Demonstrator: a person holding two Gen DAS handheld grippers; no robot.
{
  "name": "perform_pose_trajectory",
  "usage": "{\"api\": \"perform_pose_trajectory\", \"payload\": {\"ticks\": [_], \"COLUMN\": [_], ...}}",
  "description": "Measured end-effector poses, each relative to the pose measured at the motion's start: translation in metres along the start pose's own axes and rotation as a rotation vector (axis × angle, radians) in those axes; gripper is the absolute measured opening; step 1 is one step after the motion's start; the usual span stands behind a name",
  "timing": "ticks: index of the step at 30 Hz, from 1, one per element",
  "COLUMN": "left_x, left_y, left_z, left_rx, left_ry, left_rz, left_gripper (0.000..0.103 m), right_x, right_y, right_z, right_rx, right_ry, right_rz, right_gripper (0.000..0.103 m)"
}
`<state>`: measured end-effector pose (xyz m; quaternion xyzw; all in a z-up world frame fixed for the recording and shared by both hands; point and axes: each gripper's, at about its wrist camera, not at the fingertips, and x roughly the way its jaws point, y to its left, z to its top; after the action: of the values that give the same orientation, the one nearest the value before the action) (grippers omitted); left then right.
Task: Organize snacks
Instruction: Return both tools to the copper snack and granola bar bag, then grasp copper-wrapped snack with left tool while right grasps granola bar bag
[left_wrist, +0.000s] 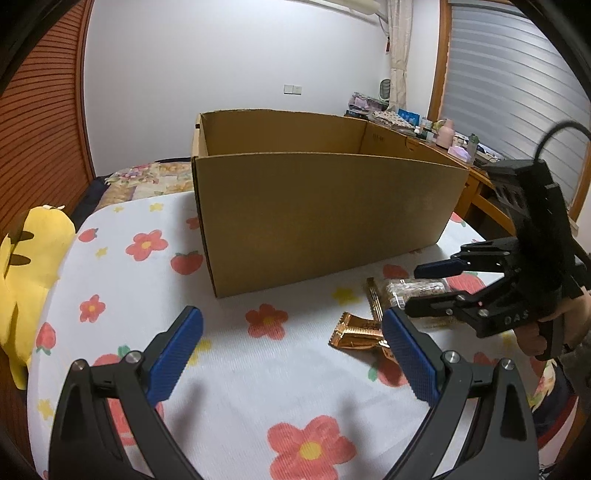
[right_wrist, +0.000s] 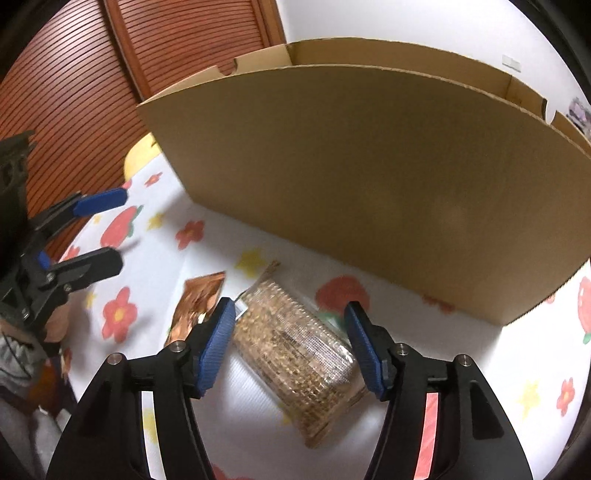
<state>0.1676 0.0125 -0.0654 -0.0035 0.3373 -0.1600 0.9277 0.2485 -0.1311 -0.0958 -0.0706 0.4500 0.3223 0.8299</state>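
I held my right hand-held gripper (right_wrist: 290, 339) low over the surface (right_wrist: 480, 354), which had a white cloth with red flowers and strawberries on it. Its blue pads (right_wrist: 218, 343) stood apart, about half way open. The clear snack pack (right_wrist: 299, 350), full of little brown bits, lay flat on the cloth right between the two pads. I could see a gap on each side of it, so the pads were not squeezing it. I was not holding anything with that one.

A shiny gold wrapper (right_wrist: 199, 302) lay just beside the snack pack, on the left of my left pad. It looked like the two might touch at one end, but I could not tell.

The big cardboard box (right_wrist: 369, 177) stood open at the top, close behind the snacks. I could not see inside it.

My left hand-held gripper (left_wrist: 291, 347) hung over the cloth with its pads wide apart and nothing between them. The gold wrapper was near its right pad. A yellow soft toy (left_wrist: 33, 258) sat at the left edge of the surface.
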Motion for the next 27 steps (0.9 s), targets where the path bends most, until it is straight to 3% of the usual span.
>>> {"api": "perform_pose_trajectory", "payload": {"ticks": [5, 13, 15, 17, 19, 21, 27], "left_x": [0.001, 0.011, 0.012, 0.013, 0.014, 0.016, 0.028], "left_y": [0.0, -0.006, -0.01, -0.014, -0.02, -0.026, -0.041], "left_z": [-0.005, -0.01, -0.012, -0.013, -0.015, -0.018, -0.019], "left_rx": [-0.001, -0.031, -0.03, -0.031, -0.036, -0.039, -0.058], "left_ry": [0.015, 0.054, 0.059, 0.067, 0.079, 0.095, 0.171], "left_rz": [0.0, -0.023, -0.031, -0.046, -0.065, -0.086, -0.136], "left_gripper": [0.098, 0.098, 0.097, 0.097, 0.096, 0.092, 0.066], "right_x": [-0.005, -0.002, -0.003, -0.006, -0.01, -0.014, -0.033], "right_y": [0.01, 0.023, 0.023, 0.022, 0.021, 0.019, 0.016], "right_z": [-0.014, -0.029, -0.03, -0.029, -0.031, -0.035, -0.047], "right_rx": [-0.034, -0.1, -0.098, -0.092, -0.081, -0.067, -0.022], "right_ry": [0.007, 0.016, 0.01, 0.001, -0.006, -0.015, -0.07], "right_rz": [-0.014, -0.116, -0.138, -0.146, -0.147, -0.168, -0.185], "right_gripper": [0.066, 0.066, 0.06, 0.048, 0.046, 0.046, 0.045]}}
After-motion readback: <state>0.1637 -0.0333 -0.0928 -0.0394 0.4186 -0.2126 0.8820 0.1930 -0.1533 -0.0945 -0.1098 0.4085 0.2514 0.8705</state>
